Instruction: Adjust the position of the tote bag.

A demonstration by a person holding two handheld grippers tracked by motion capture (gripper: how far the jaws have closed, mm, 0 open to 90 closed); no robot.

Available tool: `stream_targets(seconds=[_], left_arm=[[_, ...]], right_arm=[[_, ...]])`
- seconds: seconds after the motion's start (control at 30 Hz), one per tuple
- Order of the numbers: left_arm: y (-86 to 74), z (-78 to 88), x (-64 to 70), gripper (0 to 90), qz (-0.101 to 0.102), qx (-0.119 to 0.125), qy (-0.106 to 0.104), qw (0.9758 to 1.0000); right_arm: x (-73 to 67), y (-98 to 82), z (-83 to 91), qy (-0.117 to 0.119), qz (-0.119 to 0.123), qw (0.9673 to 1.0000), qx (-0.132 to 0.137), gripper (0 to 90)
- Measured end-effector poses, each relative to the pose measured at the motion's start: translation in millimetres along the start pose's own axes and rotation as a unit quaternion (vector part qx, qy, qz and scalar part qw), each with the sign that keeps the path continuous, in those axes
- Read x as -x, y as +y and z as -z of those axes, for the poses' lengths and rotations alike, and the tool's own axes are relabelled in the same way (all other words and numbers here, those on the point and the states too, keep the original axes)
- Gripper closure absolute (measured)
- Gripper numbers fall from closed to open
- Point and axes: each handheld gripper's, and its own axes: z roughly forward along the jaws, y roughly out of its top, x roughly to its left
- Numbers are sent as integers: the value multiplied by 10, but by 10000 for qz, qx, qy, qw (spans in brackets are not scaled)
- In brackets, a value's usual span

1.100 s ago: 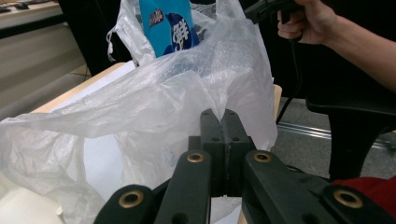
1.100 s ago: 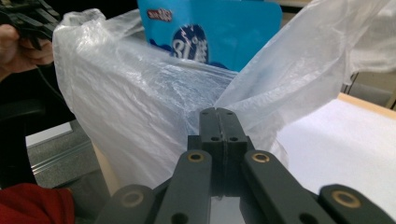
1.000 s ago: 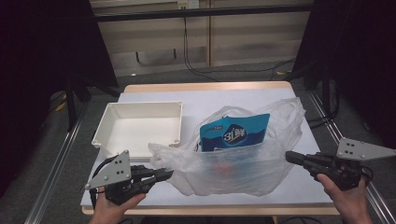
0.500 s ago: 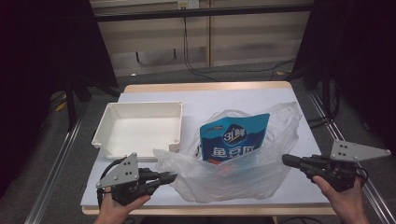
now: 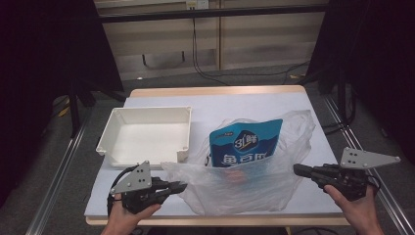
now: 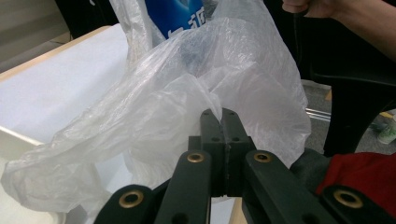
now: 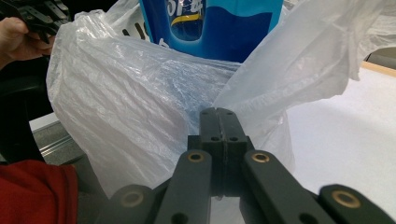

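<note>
Where film clouds it, blue pouch (image 5: 245, 143) half veiled, plastic bag (image 5: 244, 186) crumpled

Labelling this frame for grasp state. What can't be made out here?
- High view: orange thing in the bag; film blurs it, the blue pouch covers part.
- High view: left gripper tips run into bag film; right gripper tips too small to judge.
- Both gripper views: jaws closed; whether film sits between them, cannot tell.
- Pouch print: cut off by the top edge.

Blue pouch, clear bag, white tray

The snack pouch (image 5: 244, 144) is blue with white lettering; the plastic bag (image 5: 244, 186) translucent white; the tray (image 5: 147, 134) plain white; both grippers black.
</note>
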Motion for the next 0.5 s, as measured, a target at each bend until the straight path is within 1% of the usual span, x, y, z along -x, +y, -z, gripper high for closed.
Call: stream_targets(seconds=[0.03,0.13,0.2,0.23,0.3,0.47,0.5], left_arm=[[-8,-4,-9,900,1,-2,-26,10000],[-28,-14,-24,900,15,-56,-4,10000],[-42,-32,-33,900,63,-27,-14,10000],[-51,-34,-37,900,49,-82,3,10000],[-64,-42,-41,900,55,-91,-10,9999],[-70,-55,-26,900,54,-100,-44,9999],[-66,-60,-30,900,28,-109,-58,9999]], right_arm=[[-2,-1,-4,-3,-1,10000,-5,900],[18,-15,-33,-33,-24,10000,-28,900],[32,-35,-56,-11,-60,10000,-67,900],[36,-43,-64,-22,-63,9999,-89,900],[48,-68,-80,15,-82,9999,-130,900],[57,-73,-83,-18,-99,9999,-93,899],[65,-58,-73,-67,-115,9999,-49,836]])
